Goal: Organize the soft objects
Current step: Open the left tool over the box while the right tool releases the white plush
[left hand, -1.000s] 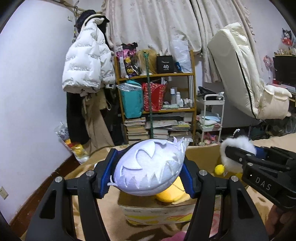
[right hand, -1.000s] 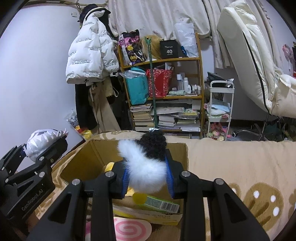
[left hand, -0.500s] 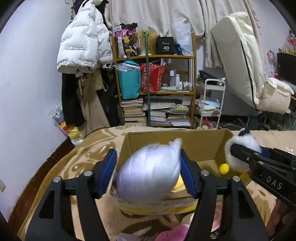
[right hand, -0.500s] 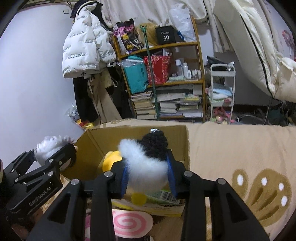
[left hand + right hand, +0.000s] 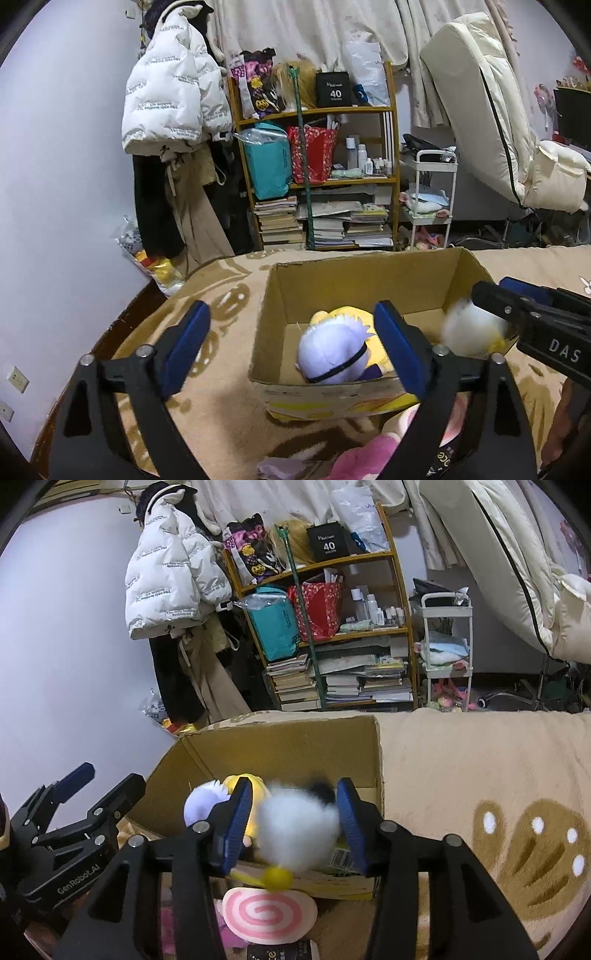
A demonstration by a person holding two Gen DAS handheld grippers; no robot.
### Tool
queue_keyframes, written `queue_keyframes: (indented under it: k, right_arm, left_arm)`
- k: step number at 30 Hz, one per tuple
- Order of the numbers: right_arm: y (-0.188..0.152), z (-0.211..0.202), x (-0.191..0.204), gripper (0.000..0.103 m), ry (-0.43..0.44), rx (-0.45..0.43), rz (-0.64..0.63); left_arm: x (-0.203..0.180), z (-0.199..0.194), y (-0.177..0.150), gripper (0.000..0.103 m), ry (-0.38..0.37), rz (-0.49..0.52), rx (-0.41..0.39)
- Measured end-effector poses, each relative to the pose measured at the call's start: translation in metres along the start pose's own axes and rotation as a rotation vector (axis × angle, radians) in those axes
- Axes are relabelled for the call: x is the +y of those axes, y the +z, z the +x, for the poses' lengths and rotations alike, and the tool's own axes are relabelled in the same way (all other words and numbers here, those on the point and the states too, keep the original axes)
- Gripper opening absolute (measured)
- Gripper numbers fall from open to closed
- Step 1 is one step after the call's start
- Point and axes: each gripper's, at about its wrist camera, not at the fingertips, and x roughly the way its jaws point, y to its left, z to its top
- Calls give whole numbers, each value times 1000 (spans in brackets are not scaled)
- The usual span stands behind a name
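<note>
Over the cardboard box, I am letting both toys go.
My left gripper is standing wide and empty, its jaws just opened, the white-haired plush lying inside; my right gripper is just parting around the fluffy penguin, which may catch the near rim and tumble out.

A bed with a tan patterned blanket carries an open cardboard box; a pink swirl plush lies before it.
</note>
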Motion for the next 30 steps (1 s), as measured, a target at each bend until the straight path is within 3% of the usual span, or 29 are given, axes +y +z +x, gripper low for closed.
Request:
queue_keyframes:
  k: [1,3,8,12,30]
  right_arm:
    - [0,-2,1,57,-1,-2,-9]
    - [1,-6,4,71,0,-17,-31]
    - [2,-18,3,79,5,-33,-22]
    - [0,-25,1,99,6,-18,-15]
    - [-20,-67,7,103,-15,21,-36]
  left_arm:
    - [1,-1,0,91,7,3,0]
    - [2,-3,-1,92,18,9,13]
    - [7,-7,-5,96,28,10,47]
    - [10,-17,-8,97,42,19,62]
    - [37,-53,-22,98,80,0,132]
